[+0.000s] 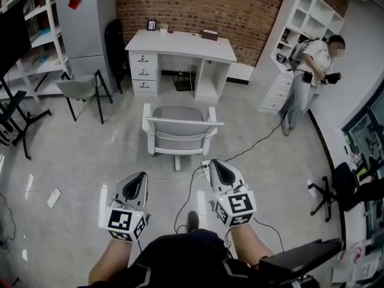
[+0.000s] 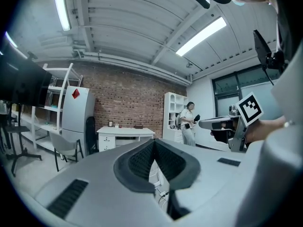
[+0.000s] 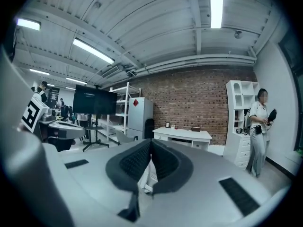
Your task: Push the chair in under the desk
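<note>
- Holding both tools out in front of the body, the person stands behind the chair (image 1: 180, 128), with bare forearms reaching forward from the lower edge of the head view.
- The left gripper (image 1: 140, 175) and the right gripper (image 1: 213, 162) sit side by side, apart from each other. Both are aimed roughly level toward the chair back, and their marker cubes face up at the head camera.
- The right gripper is a little further forward than the left.
- In the left gripper view the dark pads meet at the tip, so the jaws are closed with nothing between them.
- The right gripper view shows the same: pads pressed together and nothing held.
- Neither gripper touches the chair; both tips stop short of its backrest.
- The chair is grey with white arms and stands on the pale floor, pulled out from the white desk (image 1: 180, 44). Its back is to the person and its seat faces the desk's kneehole.
- A cable (image 1: 192, 188) trails across the floor between the grippers and the chair base.
- Another person (image 1: 309, 71) stands by the white shelving (image 1: 300, 23) at the right.
- A second grey chair (image 1: 81, 89) stands at the left near the fridge (image 1: 87, 23).
</note>
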`<state>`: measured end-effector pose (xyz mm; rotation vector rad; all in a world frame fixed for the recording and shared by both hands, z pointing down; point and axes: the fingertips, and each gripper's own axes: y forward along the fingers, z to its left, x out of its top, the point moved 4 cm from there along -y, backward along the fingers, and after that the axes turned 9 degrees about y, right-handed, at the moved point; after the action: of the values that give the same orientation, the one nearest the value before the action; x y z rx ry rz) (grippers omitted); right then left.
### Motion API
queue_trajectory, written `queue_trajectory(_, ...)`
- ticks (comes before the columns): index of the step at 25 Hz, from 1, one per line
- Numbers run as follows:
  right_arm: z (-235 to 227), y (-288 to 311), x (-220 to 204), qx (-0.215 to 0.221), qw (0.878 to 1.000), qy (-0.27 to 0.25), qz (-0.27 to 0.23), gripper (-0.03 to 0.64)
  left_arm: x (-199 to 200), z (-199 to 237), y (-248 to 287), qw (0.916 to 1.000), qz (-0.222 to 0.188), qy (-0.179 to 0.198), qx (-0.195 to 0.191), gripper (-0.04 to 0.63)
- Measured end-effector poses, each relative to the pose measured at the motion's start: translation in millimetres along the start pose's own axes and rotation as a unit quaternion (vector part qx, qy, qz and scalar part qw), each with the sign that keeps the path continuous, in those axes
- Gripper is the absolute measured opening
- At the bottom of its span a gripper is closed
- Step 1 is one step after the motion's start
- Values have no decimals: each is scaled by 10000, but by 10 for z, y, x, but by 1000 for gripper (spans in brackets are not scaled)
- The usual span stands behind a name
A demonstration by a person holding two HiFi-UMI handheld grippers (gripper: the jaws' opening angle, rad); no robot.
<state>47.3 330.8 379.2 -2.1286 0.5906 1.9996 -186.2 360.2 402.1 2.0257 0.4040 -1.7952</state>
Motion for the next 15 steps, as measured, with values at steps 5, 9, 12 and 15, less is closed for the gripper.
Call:
queue_trajectory(5,-295,202,90,82,10000,1,1,9,68,-24,331,10000,36,15,63,8)
queue_trajectory(9,-523,343,94,145,9999,63,49,9,98,-93,575,9999,97,43,47,9)
queue_trajectory(12,-656,429,105,212,9997,111,84,9,120,-129,736,9998,169,63,63,8)
queue_trajectory(15,-778,499,95,242,9996,121,100,9,128,-150,867,9998,191,52,99,8)
